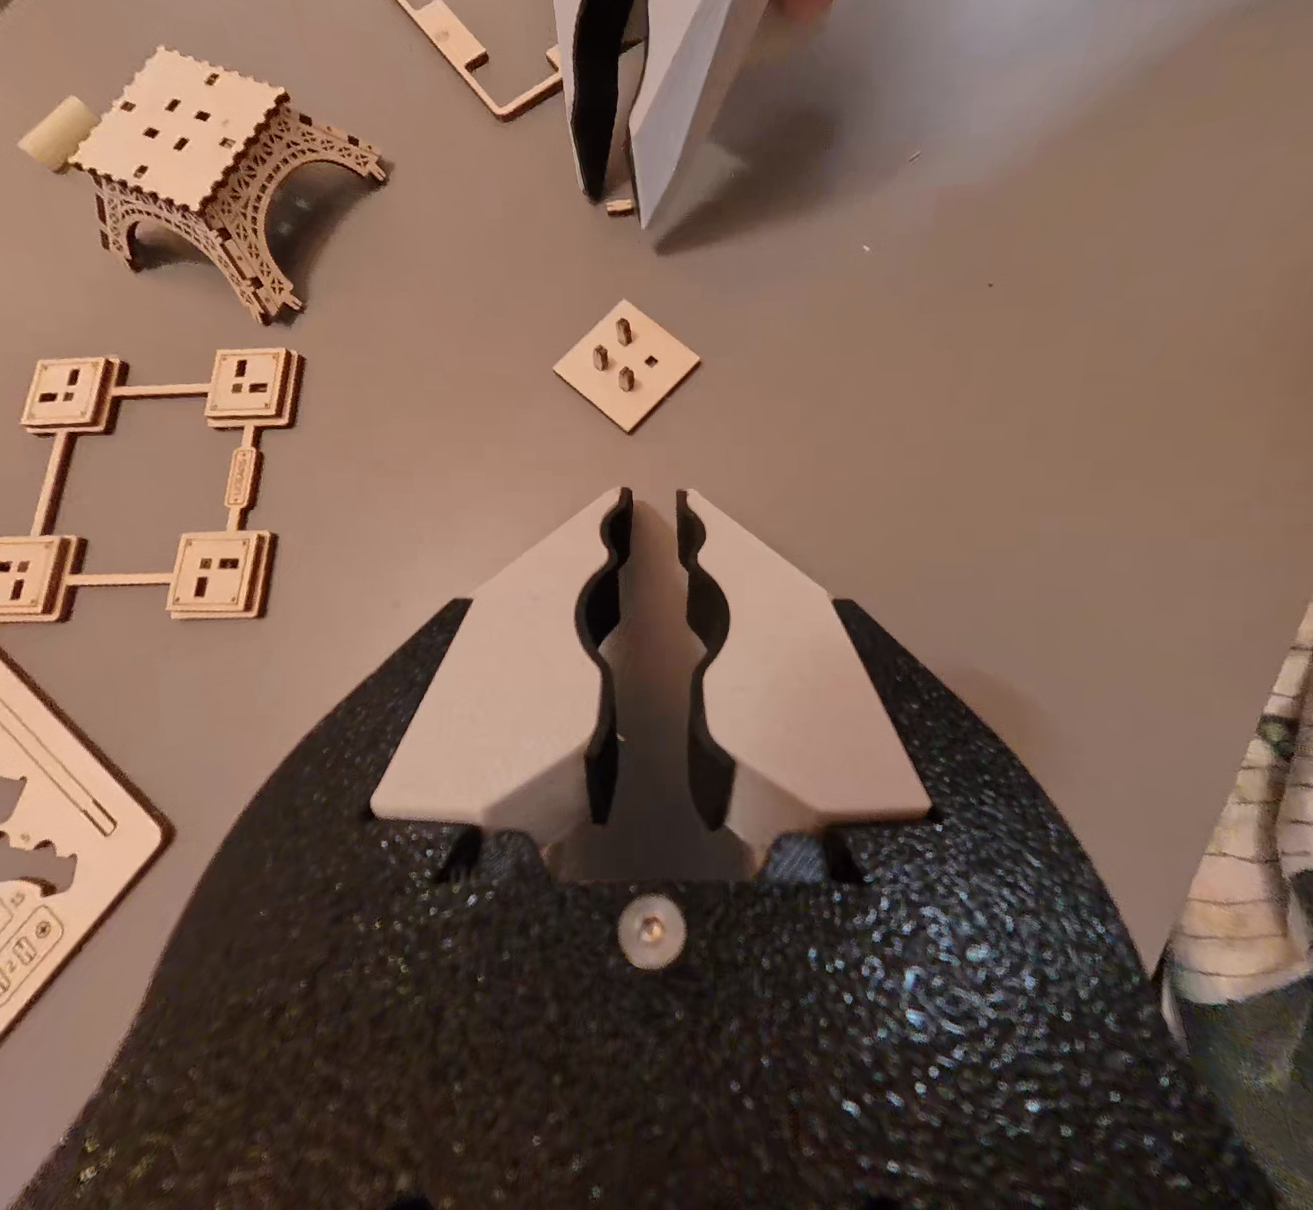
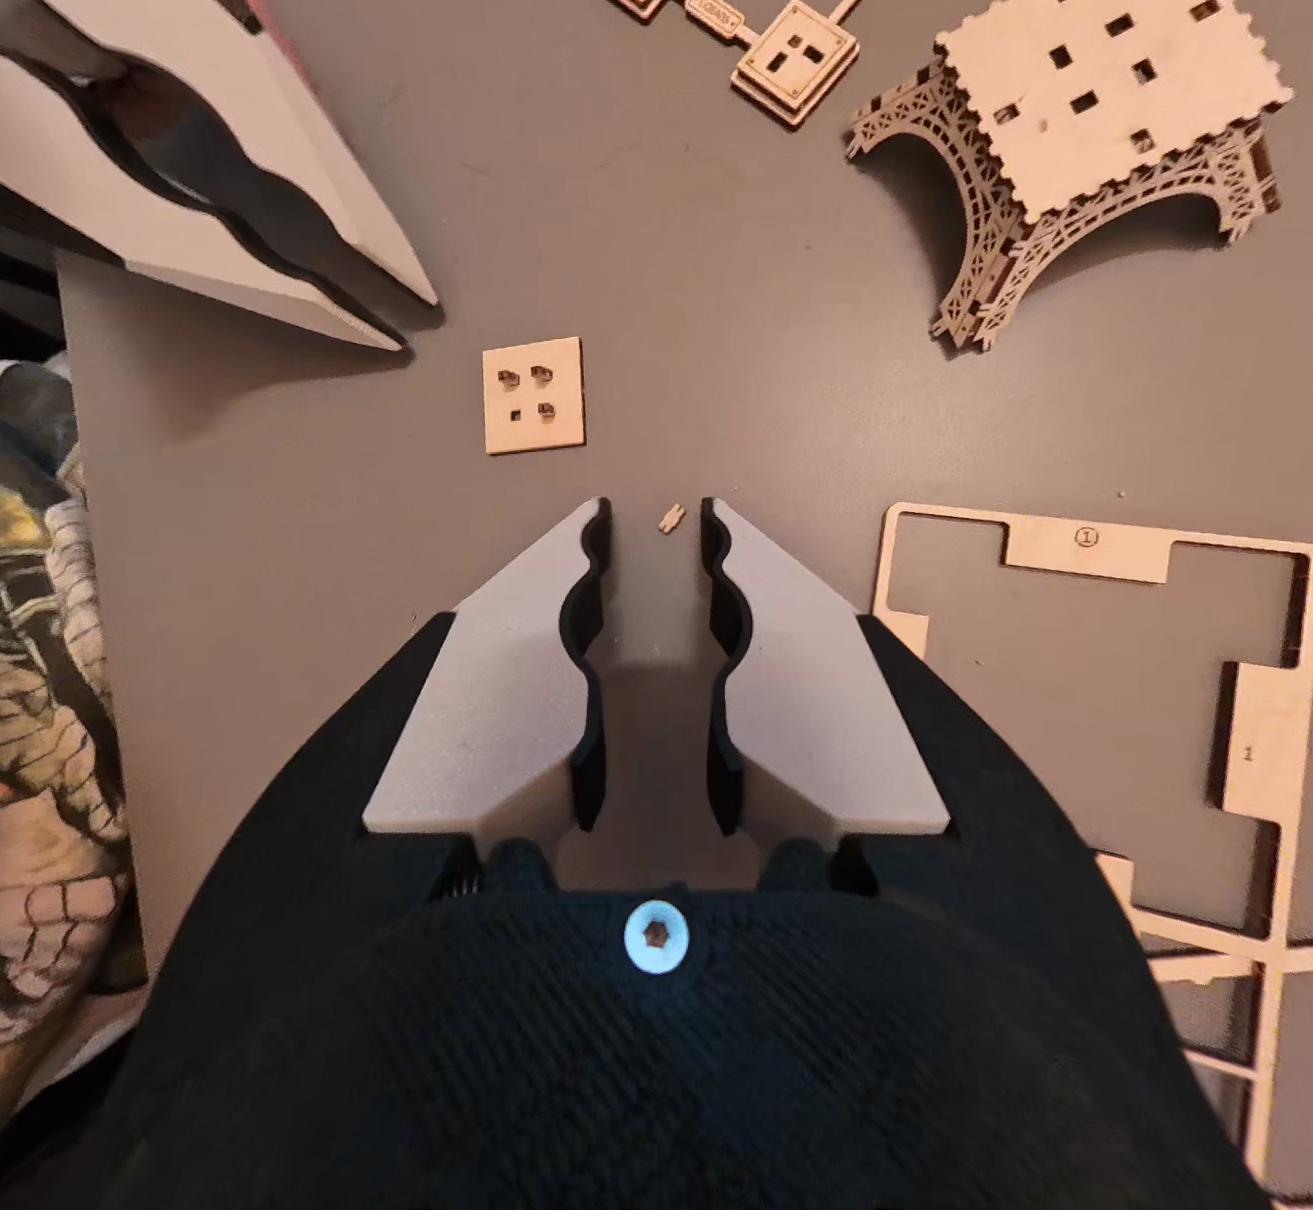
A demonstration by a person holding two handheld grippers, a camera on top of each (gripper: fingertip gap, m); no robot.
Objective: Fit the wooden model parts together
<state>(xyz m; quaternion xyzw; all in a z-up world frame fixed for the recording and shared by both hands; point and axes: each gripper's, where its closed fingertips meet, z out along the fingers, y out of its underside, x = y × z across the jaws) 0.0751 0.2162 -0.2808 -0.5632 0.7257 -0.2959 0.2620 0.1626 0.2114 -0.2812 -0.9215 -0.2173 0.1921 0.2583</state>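
Observation:
A small square wooden plate (image 1: 627, 365) lies flat on the grey table, with three pegs standing in it and one hole empty. It also shows in the right wrist view (image 2: 533, 394). My left gripper (image 1: 654, 497) is empty, its jaws a narrow gap apart, just short of the plate. My right gripper (image 2: 655, 505) is open, tips down at the table, with a tiny loose wooden peg (image 2: 670, 520) lying between them. In the left wrist view the right gripper (image 1: 618, 210) stands beyond the plate, straddling that peg (image 1: 620, 206).
The lattice tower base (image 1: 206, 181) stands left of the plate. A frame of four square pads (image 1: 142, 480) lies near it. An emptied sheet frame (image 2: 1094, 679) lies right of my right gripper. Another cut sheet (image 1: 57, 856) sits lower left. Patterned cloth (image 2: 50, 679) hangs beyond the table edge. One gripper's finger ends stand about 10 centimetres off the other's.

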